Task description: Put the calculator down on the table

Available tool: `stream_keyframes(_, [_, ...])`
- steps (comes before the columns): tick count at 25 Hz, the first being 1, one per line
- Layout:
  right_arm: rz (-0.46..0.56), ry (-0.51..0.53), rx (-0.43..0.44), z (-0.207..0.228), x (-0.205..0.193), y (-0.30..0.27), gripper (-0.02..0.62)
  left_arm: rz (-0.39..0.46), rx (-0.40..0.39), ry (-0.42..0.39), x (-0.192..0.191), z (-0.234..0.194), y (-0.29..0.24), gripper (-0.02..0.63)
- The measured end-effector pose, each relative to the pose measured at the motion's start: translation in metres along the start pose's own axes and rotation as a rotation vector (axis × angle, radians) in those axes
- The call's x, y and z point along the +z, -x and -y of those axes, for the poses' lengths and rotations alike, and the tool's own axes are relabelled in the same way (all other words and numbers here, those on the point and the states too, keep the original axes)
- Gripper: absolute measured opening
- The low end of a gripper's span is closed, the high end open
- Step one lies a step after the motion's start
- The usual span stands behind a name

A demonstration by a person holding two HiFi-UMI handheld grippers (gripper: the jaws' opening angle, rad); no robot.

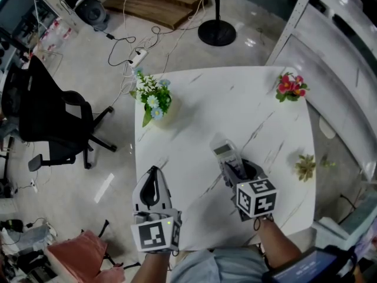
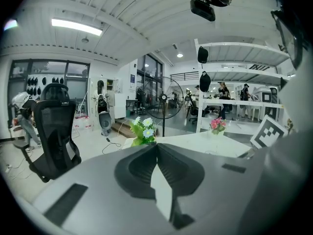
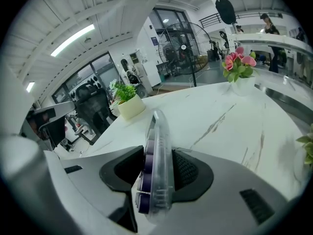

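Right gripper (image 3: 157, 180) appeared to pinch the calculator (image 3: 160, 155) edge-on between its 2 jaws, nose angled down over the table (image 1: 194, 99) for set-down, while left gripper (image 2: 157, 155) sat pressed together, empty, parked clear near the front edge.

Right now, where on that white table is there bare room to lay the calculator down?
The wide middle of the table is bare, between the white flowers and pink flowers. Tighter by the small plant at the right edge.
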State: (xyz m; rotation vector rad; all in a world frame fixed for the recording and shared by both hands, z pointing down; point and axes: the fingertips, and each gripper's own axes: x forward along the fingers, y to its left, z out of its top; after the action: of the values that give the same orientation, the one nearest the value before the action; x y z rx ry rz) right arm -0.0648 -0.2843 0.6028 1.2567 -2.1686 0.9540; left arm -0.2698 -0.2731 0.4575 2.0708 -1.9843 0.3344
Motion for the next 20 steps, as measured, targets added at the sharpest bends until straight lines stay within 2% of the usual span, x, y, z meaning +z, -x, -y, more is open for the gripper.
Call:
stream_keyframes(10, [-0.002, -0.02, -0.021, 0.02, -0.003, 0.004, 0.221, -0.034, -0.016, -0.002, -0.002, 0.01, 0.0, 0.008])
stream_keyframes(15, [-0.013, -0.035, -0.016, 0.027, -0.007, 0.002, 0.241, -0.005, -0.018, -0.012, 0.001, 0.011, 0.001, 0.008])
stream_keyframes(20, [-0.01, -0.068, -0.025, 0.038, -0.013, 0.003, 0.241, -0.027, -0.017, -0.007, -0.002, 0.014, 0.005, 0.008])
